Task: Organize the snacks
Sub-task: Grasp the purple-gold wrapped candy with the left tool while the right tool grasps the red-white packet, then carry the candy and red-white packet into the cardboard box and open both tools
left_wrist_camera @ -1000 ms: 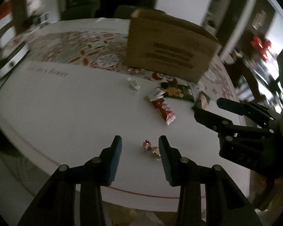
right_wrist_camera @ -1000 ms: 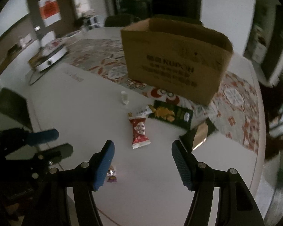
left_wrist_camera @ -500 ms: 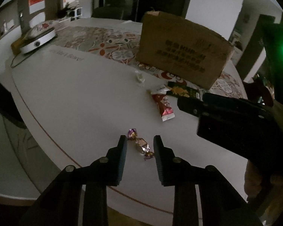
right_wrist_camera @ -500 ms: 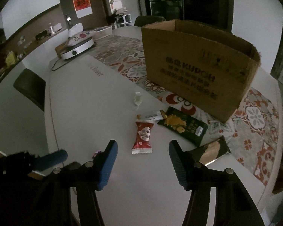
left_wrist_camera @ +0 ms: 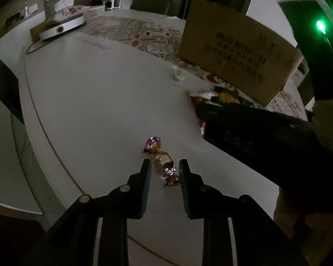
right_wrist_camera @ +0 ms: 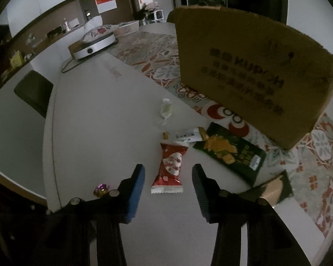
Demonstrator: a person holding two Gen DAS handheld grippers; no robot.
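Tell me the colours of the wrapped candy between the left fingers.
Gold middle, purple twisted ends; candy shows best in the left wrist view.

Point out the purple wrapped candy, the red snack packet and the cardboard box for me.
purple wrapped candy (left_wrist_camera: pixel 163 158), left wrist view, on its gold middle.
red snack packet (right_wrist_camera: pixel 171 166), right wrist view, on the middle of its printed front.
cardboard box (right_wrist_camera: pixel 244 66), right wrist view, on its printed front wall.

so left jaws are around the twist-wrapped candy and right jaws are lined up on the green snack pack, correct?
Half right. The left gripper does straddle the twist-wrapped candy, without yet pinching it. But the right wrist view shows the right gripper lined up on the red snack packet, jaws closing; the green snack pack lies off to the right, outside them.
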